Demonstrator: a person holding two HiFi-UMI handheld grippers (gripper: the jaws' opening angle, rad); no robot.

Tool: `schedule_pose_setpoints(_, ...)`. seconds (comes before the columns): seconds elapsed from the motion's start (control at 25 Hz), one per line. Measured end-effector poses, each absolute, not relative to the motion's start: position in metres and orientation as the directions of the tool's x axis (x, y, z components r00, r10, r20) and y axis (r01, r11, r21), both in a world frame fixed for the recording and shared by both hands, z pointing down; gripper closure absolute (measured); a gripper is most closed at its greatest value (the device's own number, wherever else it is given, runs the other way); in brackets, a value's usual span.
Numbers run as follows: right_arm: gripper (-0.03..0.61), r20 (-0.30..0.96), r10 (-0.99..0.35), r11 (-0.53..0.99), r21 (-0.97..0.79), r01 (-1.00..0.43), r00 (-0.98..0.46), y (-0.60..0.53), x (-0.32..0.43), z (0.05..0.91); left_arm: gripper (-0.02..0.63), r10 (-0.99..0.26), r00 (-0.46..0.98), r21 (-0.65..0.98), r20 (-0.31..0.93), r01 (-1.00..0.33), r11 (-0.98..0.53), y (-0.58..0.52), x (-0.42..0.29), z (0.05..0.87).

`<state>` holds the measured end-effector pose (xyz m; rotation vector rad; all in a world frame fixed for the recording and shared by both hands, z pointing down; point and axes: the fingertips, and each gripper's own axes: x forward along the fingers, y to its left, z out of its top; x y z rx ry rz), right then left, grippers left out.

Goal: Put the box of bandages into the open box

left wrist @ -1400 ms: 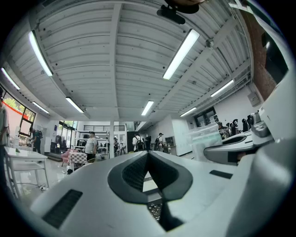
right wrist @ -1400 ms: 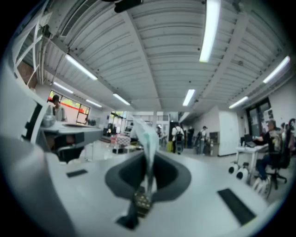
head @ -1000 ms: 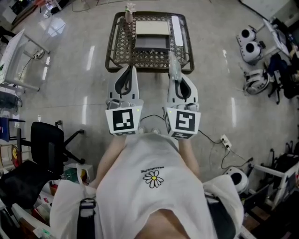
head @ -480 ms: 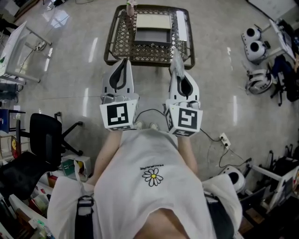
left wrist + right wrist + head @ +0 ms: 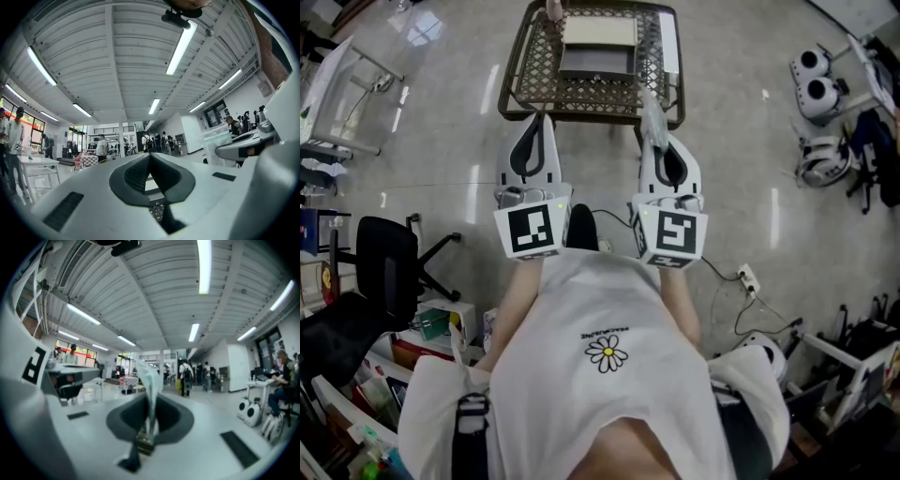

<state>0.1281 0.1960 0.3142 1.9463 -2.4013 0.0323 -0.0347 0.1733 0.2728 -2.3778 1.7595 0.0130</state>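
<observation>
Head view, table: A brown lattice table [image 5: 517,89] stands at the top centre of the frame on a shiny grey floor.
Head view, open box: The open box [image 5: 595,62] sits mid-table, dark inside. A cream lid [image 5: 600,31] lies flat just above it in the frame, and a pale strip [image 5: 668,42] lies beside it to the right.
Head view, tongs: I hold both out in front of my white shirt, below the table in the frame. The left gripper [image 5: 540,120] is left of centre and the right gripper [image 5: 653,141] is right of centre.
Head view, bandages: A translucent packet [image 5: 647,112] sticks up from the right gripper's tips, reaching the table's near edge. I take it to be the bandages. It is not yet over the open box.
Left gripper view: The jaws are clenched together on nothing. The packet shows at middle right.
Right gripper view: The jaws are clenched on the packet's lower edge. It stands upright at frame centre, pale with a green tint and blurred.
Step in hand: Carrying the packet to the box.
Doing it well: The pinch holds only a thin edge, so I should grip firmly and move smoothly. I should bring the right gripper up-frame and slightly left, over the dark interior and clear of the pale strip. I should release only once the packet is inside the walls.
</observation>
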Motion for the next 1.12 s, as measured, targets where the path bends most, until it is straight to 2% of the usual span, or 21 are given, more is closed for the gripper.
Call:
schedule_pose_setpoints(0.56, 0.535, 0.063, -0.975, 0.212, 0.009, -0.977, -0.211, 0.148, 0.130, 0.324, 0.594, -0.951, 0.285, -0.138, -0.121, -0.954, -0.268, 0.120, -0.048, 0.281)
schedule_pose_setpoints(1.12, 0.535, 0.164, -0.975, 0.170, 0.121, -0.978, -0.150, 0.029, 0.116, 0.346, 0.594, -0.943, 0.324, -0.098, -0.083, -0.944, -0.315, -0.018, -0.066, 0.304)
